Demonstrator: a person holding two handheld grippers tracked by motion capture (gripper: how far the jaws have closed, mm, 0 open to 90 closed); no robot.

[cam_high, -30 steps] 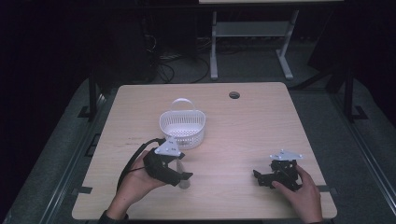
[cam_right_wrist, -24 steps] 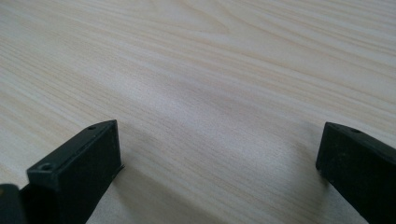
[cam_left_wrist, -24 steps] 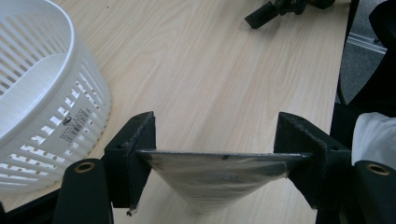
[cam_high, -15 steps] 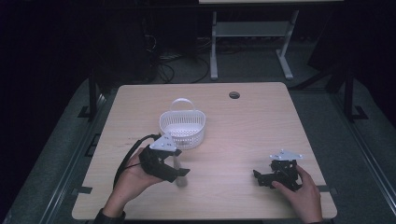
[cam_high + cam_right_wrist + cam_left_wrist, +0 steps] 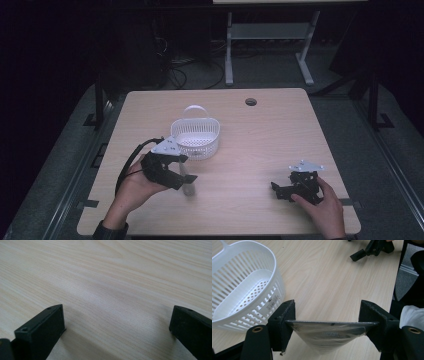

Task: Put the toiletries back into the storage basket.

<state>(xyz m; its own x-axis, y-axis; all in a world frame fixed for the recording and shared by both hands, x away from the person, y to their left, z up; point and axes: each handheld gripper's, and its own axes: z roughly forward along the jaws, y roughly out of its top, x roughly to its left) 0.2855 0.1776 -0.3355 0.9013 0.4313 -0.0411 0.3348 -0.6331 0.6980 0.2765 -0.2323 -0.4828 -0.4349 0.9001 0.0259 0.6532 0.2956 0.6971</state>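
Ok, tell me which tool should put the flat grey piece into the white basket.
Left. The left tool already grips the flat grey piece right beside the basket. The right tool sits open, across the table.

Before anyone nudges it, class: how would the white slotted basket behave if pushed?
The basket looks like thin slotted plastic and empty, so it is probably light and would slide easily on the smooth table. Its wide flat base suggests sliding rather than tipping.
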